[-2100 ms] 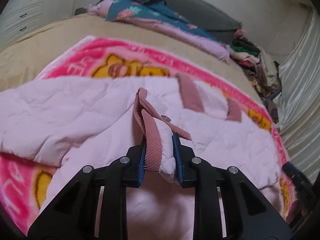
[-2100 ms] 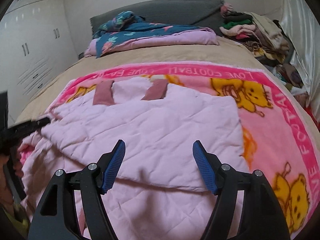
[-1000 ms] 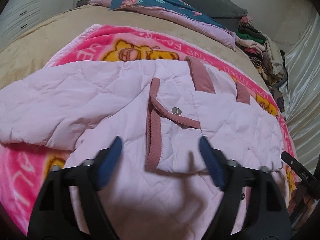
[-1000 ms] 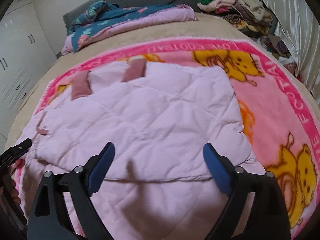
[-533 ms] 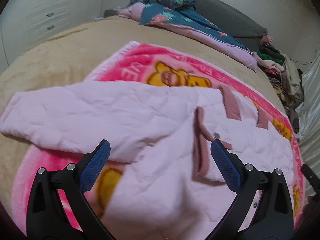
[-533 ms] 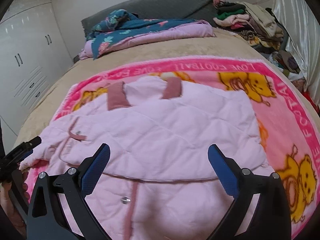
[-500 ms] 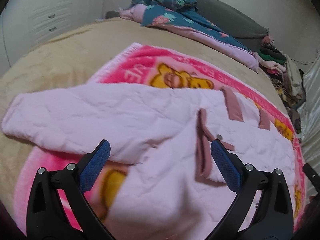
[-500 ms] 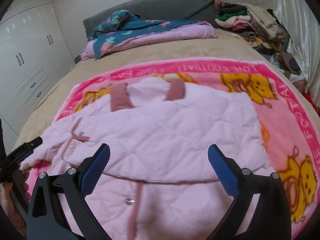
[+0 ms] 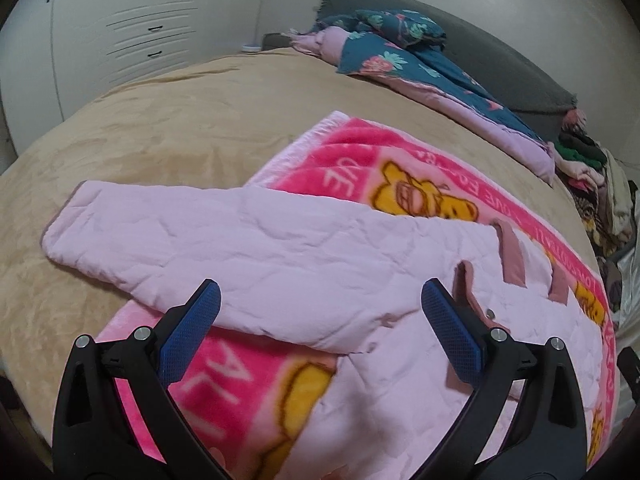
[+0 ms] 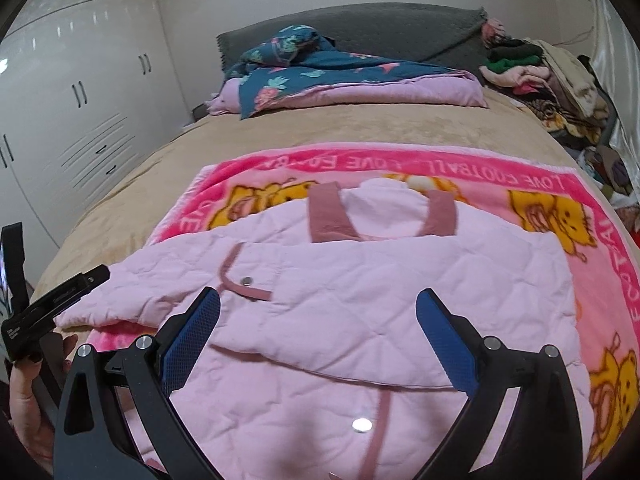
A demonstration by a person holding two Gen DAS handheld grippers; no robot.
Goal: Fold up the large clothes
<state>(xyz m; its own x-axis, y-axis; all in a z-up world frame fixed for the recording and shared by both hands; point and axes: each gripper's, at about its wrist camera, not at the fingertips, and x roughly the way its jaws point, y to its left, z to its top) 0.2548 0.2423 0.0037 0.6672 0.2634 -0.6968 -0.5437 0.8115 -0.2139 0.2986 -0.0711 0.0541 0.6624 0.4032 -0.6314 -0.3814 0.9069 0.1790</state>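
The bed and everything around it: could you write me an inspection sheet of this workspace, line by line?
Surface: bed under a tan cover, with a pink cartoon blanket spread on it.
Job's things: pale pink quilted jacket lies on the blanket; one sleeve stretches out flat onto the tan cover.
Clutter: folded floral quilt by the headboard; heap of clothes at the bed's far corner.
Grippers: left gripper open, holding nothing; right gripper open, holding nothing.
Cables: nothing seen.
Surroundings: white wardrobe, grey headboard, pale curtain.
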